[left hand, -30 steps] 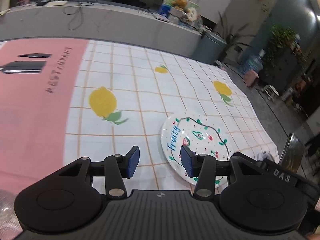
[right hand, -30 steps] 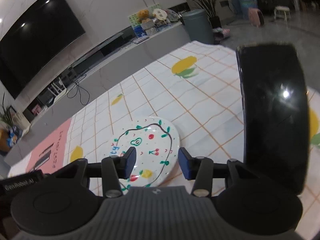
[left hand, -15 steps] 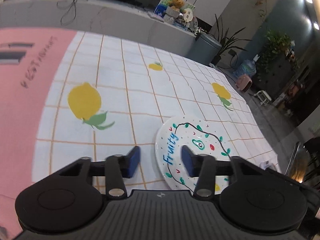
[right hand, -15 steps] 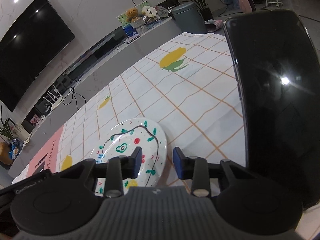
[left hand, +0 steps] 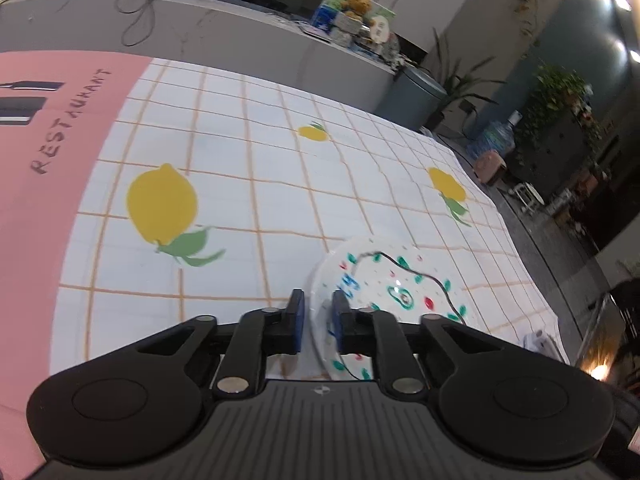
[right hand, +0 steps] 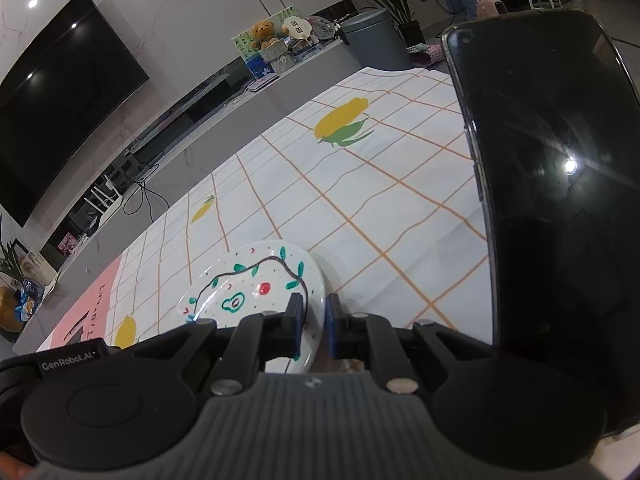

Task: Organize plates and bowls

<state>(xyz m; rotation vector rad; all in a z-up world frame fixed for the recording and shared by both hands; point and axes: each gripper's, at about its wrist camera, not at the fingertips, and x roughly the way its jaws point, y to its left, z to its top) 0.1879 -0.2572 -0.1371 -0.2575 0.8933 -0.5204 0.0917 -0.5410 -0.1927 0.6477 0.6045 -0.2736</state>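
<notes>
A white plate (left hand: 394,288) painted with fruit, green leaves and blue lettering sits on the lemon-print tablecloth (left hand: 248,184). My left gripper (left hand: 319,322) is shut on the plate's left rim, which stands between its blue pads. In the right wrist view the same plate (right hand: 248,292) is held at its right rim by my right gripper (right hand: 313,326), also shut on it. The plate's near edge is hidden behind both gripper bodies. No bowl is in view.
A black phone (right hand: 556,176) stands upright close on the right of the right gripper. A pink "RESTAURANT" mat (left hand: 52,120) covers the table's left part. A grey counter (left hand: 224,36) and a bin (left hand: 416,92) lie beyond the far edge.
Both grippers have closed from open onto opposite rims of the plate. Both have moved in closer to it.
</notes>
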